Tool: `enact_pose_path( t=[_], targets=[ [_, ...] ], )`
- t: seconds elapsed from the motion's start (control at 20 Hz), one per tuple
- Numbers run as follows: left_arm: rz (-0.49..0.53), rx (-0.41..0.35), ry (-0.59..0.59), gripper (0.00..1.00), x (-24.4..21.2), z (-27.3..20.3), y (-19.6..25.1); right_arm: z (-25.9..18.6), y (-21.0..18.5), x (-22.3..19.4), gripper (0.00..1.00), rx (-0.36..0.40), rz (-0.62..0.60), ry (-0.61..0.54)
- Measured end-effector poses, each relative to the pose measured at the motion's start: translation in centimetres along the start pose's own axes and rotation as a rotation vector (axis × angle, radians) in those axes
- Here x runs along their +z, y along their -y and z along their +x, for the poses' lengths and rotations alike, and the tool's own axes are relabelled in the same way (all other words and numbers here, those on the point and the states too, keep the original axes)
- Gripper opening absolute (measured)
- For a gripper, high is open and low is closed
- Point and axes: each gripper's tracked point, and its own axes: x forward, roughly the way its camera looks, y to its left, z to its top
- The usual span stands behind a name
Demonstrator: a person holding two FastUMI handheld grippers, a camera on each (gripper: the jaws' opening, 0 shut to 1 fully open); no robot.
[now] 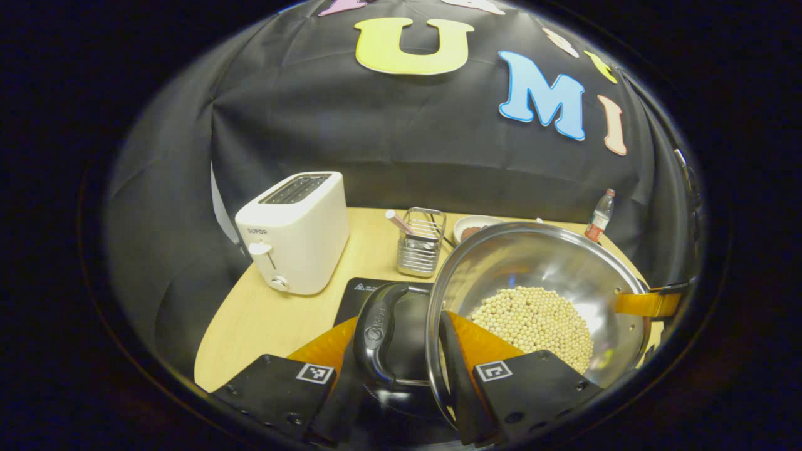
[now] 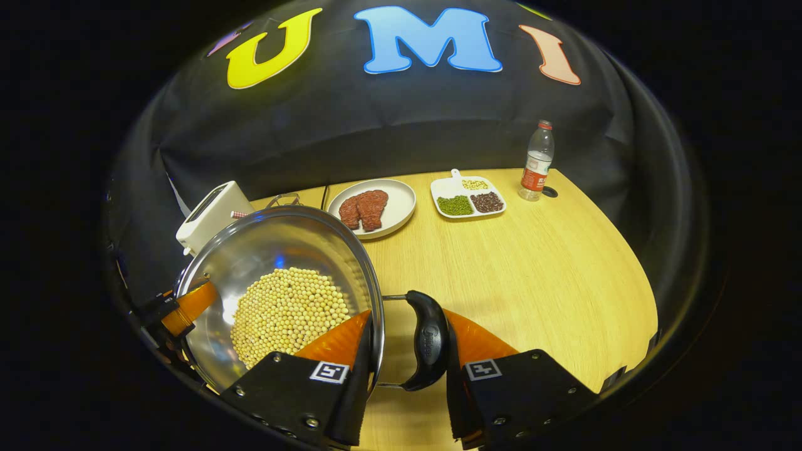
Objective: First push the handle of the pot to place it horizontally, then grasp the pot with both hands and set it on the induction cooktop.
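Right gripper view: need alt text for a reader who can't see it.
The right gripper straddles the rim and side handle of a steel pot of soybeans, with the left gripper at the far rim. Beyond, on the wooden table, sit a plate of meat, a divided bean dish, a bottle and a toaster.

Shiny round stainless-steel pot with a wide rim, holding a bed of pale yellow beans heaped over its bottom, tilted slightly in both views. Fitted with two black curved loop handles on wire brackets, one on one side over the flat black induction cooktop, the other on the opposite side over the light wooden tabletop. Lying low and near in both views, with the cooktop partly hidden beneath the pot.
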Motion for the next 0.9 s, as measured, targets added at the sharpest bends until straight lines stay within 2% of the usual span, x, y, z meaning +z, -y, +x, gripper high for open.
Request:
enact_pose_path(
  t=[0.1, 0.15, 0.25, 0.4, 0.5, 0.55, 0.75, 0.8, 0.85, 0.9],
  targets=[
    [-0.007, 0.002, -0.005, 0.64, -0.2, 0.5, -1.4, 0.5, -1.3, -0.2, 0.53, 0.001, -0.003, -0.006],
    [-0.01, 0.004, -0.009, 0.68, -0.4, 0.6, -2.1, 0.2, -1.6, -0.2, 0.53, 0.001, -0.007, -0.009],
    [-0.015, 0.01, -0.016, 0.64, -0.7, 0.9, -3.2, 0.7, -2.6, -0.4, 0.53, 0.002, -0.013, -0.017],
    [-0.021, 0.017, -0.028, 0.68, -1.3, 1.1, -4.8, 1.3, -4.1, -0.8, 0.53, 0.005, -0.018, -0.027],
    [-0.025, 0.021, -0.035, 0.64, -1.6, 1.2, -5.8, 1.4, -5.1, -1.4, 0.53, 0.009, -0.022, -0.034],
    [-0.026, 0.024, -0.038, 0.68, -1.9, 1.3, -6.3, 1.5, -5.6, -1.5, 0.53, 0.01, -0.021, -0.037],
    [-0.026, 0.025, -0.049, 0.68, -2.6, 1.6, -7.3, 2.1, -6.4, -2.1, 0.53, 0.007, -0.022, -0.042],
    [-0.03, 0.024, -0.052, 0.71, -2.8, 1.8, -7.4, 2.2, -6.5, -2.2, 0.53, 0.004, -0.023, -0.043],
    [-0.033, 0.023, -0.056, 0.64, -3.1, 2.0, -7.4, 2.2, -6.5, -2.3, 0.53, 0.0, -0.024, -0.046],
    [-0.037, 0.021, -0.06, 0.68, -3.3, 2.2, -7.3, 2.3, -6.6, -2.4, 0.53, -0.005, -0.025, -0.046]
  ],
)
